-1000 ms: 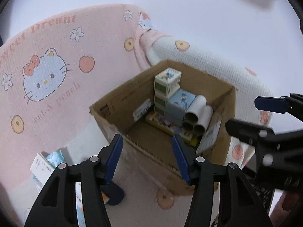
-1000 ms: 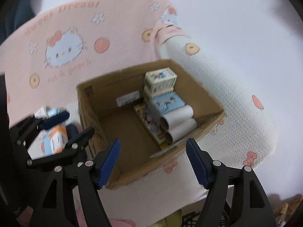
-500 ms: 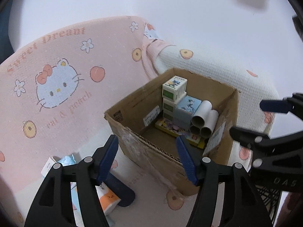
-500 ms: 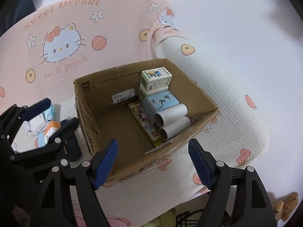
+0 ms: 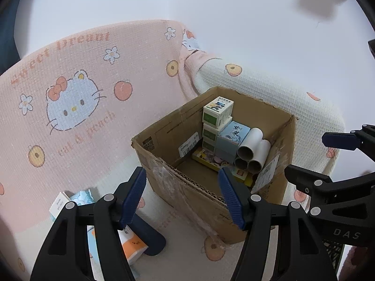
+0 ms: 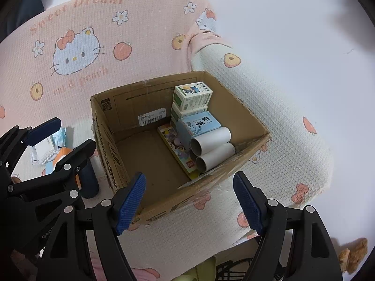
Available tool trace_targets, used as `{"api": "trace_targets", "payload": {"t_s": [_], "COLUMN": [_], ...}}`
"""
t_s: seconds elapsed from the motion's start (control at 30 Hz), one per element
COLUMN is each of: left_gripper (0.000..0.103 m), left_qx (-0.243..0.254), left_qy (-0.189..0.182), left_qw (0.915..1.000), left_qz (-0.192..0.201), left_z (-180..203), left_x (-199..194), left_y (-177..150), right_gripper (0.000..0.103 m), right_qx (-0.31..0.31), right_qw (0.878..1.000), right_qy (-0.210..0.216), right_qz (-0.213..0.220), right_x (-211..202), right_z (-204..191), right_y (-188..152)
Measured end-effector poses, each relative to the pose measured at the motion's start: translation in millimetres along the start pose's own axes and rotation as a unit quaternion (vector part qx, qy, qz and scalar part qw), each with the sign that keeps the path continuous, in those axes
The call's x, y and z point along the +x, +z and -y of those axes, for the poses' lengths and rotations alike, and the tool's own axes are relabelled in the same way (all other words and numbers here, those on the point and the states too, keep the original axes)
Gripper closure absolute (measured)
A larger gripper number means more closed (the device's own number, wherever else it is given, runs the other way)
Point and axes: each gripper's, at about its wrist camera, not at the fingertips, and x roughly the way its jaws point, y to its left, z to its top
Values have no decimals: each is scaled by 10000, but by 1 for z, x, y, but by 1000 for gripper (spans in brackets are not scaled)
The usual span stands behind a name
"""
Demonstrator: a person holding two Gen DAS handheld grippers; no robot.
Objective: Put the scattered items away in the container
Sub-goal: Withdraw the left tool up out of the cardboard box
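Cardboard box (image 6: 178,140), centre frame, already holds stacked cartons (image 6: 192,98) and paper tubes (image 6: 211,147) along its right side. Several packets (image 5: 131,243) and a dark bottle (image 6: 90,180) remain outside, lower left. Left claw (image 5: 180,199) and right claw (image 6: 189,201) both gape wide, empty.

An open cardboard box (image 6: 131,107) sits on the pink-and-cream blanket. Along its right side stand stacked green-and-white cartons (image 6: 192,96), a pale blue carton (image 6: 200,124), three white cardboard tubes (image 6: 211,146) lying with open ends outward, and a flat colourful box (image 6: 178,149) beneath them. Left of the box lie a dark blue cylinder (image 5: 147,234), an orange-and-white packet (image 5: 132,245) and a white-and-blue carton (image 5: 70,199).
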Motion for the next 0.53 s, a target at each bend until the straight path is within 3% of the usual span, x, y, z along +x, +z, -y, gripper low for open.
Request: {"api": "trace_targets", "payload": {"t_s": [0.53], "left_gripper": [35], "left_qx": [20], "left_qy": [-22], "left_qw": [10000], "left_qz": [62], "left_z": [1], "left_x": [-3], "left_y": [1], "right_gripper": [27], "right_qx": [34], "right_qw": [10000], "right_qy": [-19], "right_qz": [1], "right_x": [-2], "right_z": [1], "right_y": [0]}}
